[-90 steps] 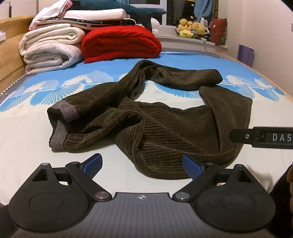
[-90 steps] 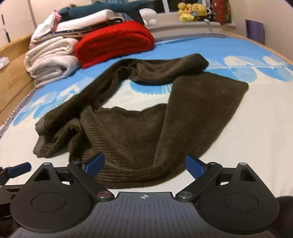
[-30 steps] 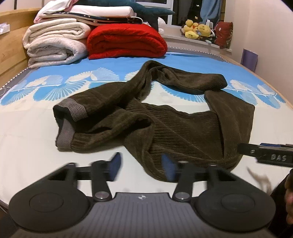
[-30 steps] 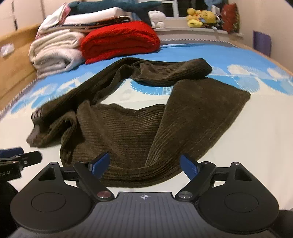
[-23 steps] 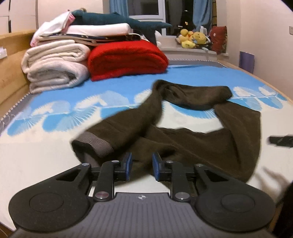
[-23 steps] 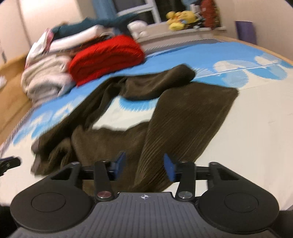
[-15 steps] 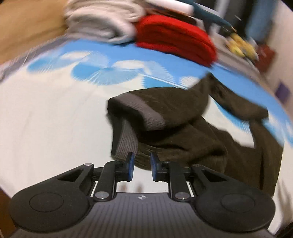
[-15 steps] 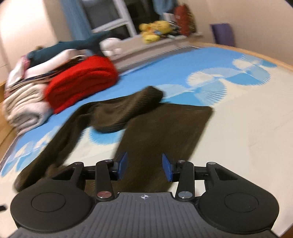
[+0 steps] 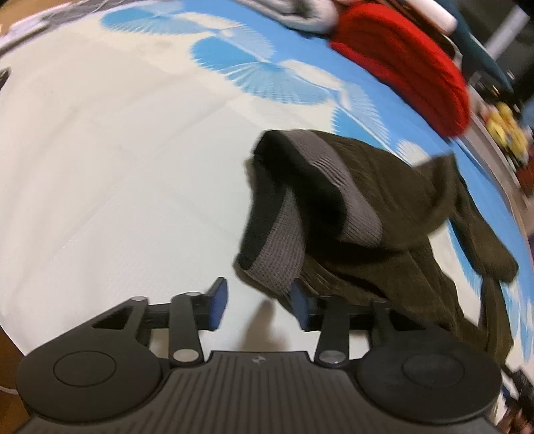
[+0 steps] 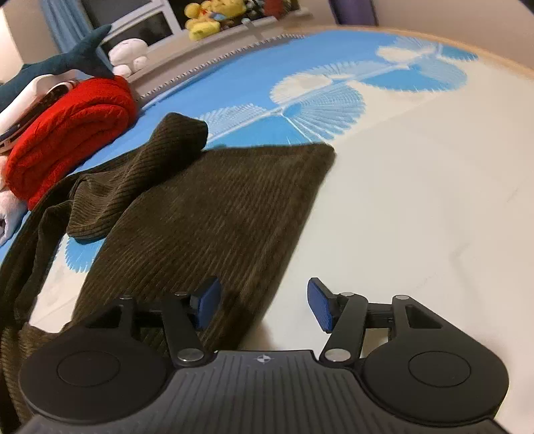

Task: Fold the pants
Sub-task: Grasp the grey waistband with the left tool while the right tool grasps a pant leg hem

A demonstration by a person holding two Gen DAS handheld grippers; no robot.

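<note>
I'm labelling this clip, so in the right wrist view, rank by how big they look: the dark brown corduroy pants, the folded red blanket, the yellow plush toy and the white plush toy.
Largest to smallest, as they look:
1. dark brown corduroy pants, nearest the camera
2. folded red blanket
3. yellow plush toy
4. white plush toy
The two toys look close in size and lie far off, so their order is unsure.

Dark olive-brown ribbed pants [image 10: 213, 207] with a grey waistband [image 9: 337, 187]. Bedsheet [image 9: 100, 167] cream with blue fan prints (feathery ones), blanket [image 10: 66, 133] bright red.
</note>
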